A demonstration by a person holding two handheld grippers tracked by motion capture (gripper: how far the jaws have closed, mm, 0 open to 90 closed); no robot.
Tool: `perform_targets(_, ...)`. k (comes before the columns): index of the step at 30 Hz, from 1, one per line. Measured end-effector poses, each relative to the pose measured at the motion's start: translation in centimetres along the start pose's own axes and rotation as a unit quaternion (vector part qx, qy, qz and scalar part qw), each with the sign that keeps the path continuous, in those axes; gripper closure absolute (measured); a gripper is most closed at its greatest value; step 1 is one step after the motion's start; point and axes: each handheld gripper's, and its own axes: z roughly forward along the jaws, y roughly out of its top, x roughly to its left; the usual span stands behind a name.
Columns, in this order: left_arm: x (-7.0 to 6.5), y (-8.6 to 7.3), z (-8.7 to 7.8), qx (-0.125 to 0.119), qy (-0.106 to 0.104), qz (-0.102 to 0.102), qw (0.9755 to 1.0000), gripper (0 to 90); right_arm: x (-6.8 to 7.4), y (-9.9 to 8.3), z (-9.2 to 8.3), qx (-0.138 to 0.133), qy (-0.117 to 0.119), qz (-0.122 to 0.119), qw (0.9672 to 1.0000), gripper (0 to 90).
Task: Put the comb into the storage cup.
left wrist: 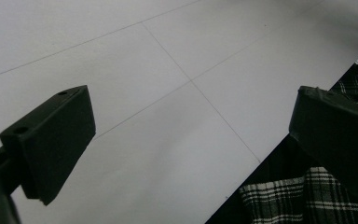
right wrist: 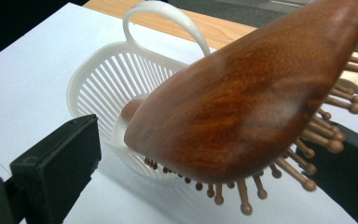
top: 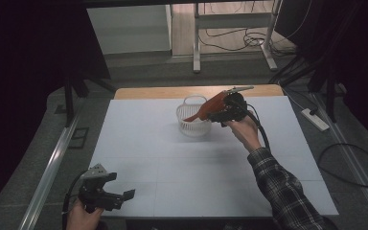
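Holding: the right gripper (top: pixel 220 108) has a wooden brush (top: pixel 210 106) between its wide-apart jaws, over the near right rim of the basket (top: pixel 191 125).
Right jaws: they stand as wide as they go. In the right gripper view the brush (right wrist: pixel 251 98) fills the gap; its pins (right wrist: pixel 303 179) rest on the right jaw, and the left jaw is clear of the wood. So the grip is let go.
Brush: brown wood, tilted, smooth back up, pins down. Its thin end dips into the basket (right wrist: pixel 98 70).
Basket: white, with slits and a loop handle, in the far middle of the table (top: pixel 139 143).
Left gripper: (top: pixel 120 194) rests in a hand at the near left edge, jaws apart with nothing between them.
Left gripper view: white table (left wrist: pixel 144 60) and a plaid sleeve (left wrist: pixel 303 200) lie past the jaws.
Sleeve: the plaid sleeve (top: pixel 282 187) comes in from the near right.
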Motion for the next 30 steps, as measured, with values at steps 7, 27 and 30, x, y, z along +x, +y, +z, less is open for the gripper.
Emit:
perform_targets(7,0.0,0.0,0.0,0.000,0.000,0.000,1.0000,0.9,-0.1,-0.3,-0.3,0.006,-0.003,-0.010,0.9999,0.0)
perform_targets(27,0.0,0.0,0.0,0.001,0.002,0.000,1.0000,1.0,-0.2,-1.3,-2.1,0.007,0.011,-0.029,0.9995,0.0)
perform_targets(30,0.0,0.0,0.0,0.000,0.002,0.000,1.0000,1.0,-0.1,-1.5,-2.3,0.010,0.015,-0.032,0.9993,0.0)
